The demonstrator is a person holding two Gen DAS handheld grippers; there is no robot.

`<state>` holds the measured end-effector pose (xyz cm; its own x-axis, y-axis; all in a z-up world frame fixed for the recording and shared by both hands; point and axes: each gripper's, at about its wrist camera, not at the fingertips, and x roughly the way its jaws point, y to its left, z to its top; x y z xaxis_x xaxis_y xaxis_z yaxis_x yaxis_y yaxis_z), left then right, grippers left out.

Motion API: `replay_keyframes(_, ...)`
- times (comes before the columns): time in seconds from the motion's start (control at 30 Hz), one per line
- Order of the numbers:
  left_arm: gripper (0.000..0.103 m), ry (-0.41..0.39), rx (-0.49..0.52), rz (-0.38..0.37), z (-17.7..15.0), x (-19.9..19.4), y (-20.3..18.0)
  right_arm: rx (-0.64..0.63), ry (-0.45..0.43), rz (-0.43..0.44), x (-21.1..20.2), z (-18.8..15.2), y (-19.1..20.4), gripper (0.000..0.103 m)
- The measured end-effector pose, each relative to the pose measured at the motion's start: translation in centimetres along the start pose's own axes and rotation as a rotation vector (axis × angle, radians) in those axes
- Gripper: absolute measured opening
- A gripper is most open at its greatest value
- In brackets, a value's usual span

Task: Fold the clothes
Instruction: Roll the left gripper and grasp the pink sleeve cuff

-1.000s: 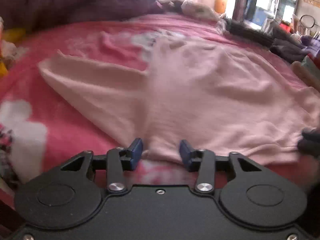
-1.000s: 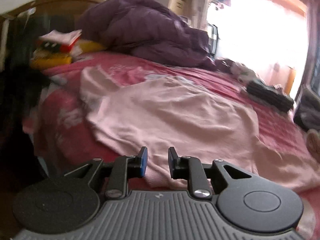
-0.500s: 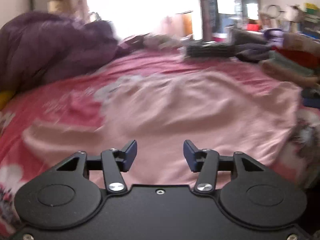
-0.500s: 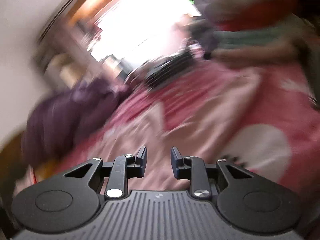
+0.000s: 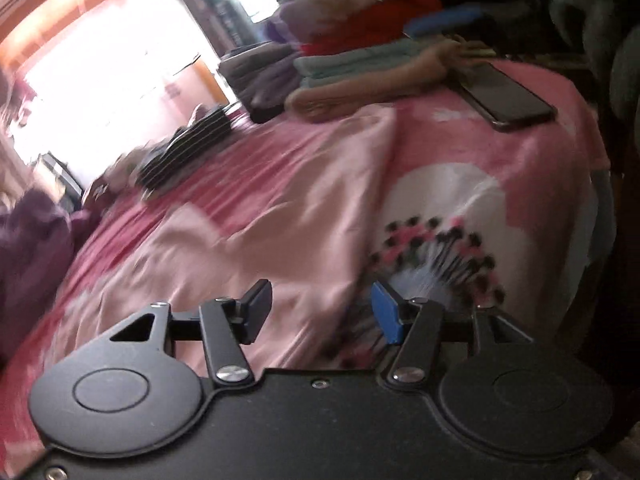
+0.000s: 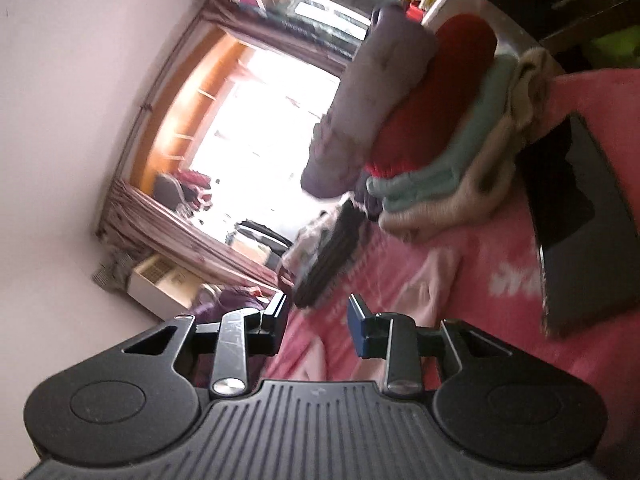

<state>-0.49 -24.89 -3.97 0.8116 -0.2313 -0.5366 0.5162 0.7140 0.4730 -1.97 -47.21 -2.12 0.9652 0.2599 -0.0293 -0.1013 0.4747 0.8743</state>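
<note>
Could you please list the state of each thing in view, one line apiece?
Pink shirt: spread on the bed, unfolded, not gripped.
Stack of clothes: folded, piled on the bed.
Phone: flat on the bed, screen dark.
Left gripper: jaws opening, nothing between them.
Right gripper: jaws opening, nothing between them.

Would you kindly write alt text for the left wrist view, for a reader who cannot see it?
The left tool, its jaws opening and empty, hovers over a pale pink garment spread on a pink floral bedsheet. Behind lie a stack of folded clothes and a black smartphone.
</note>
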Motion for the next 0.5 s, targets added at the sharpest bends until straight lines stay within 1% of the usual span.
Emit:
replay_keyframes(0.13, 0.056, 0.003, 0.107, 0.051, 2.4, 2.5, -2.3, 0.045, -0.036, 0.031, -1.0, 1.6, -1.0, 0.035)
replay_keyframes(0.2, 0.056, 0.002, 0.174, 0.087, 3.5, 3.5, -3.4, 0.075, -0.044, 0.022, -1.4, 2.0, -1.8, 0.036)
replay_keyframes(0.27, 0.056, 0.002, 0.24, 0.12, 4.6, 4.9, -4.2, 0.132, -0.062, 0.012, -1.3, 2.4, -3.0, 0.036)
replay_keyframes(0.4, 0.056, 0.008, 0.331, 0.189, 6.9, 7.4, -5.6, 0.201, -0.116, 0.003, -1.5, 2.9, -4.4, 0.036)
replay_keyframes(0.5, 0.055, 0.011, 0.392, 0.225, 8.2, 9.0, -6.7, 0.221, -0.17, -0.002, -1.9, 3.5, -4.8, 0.036)
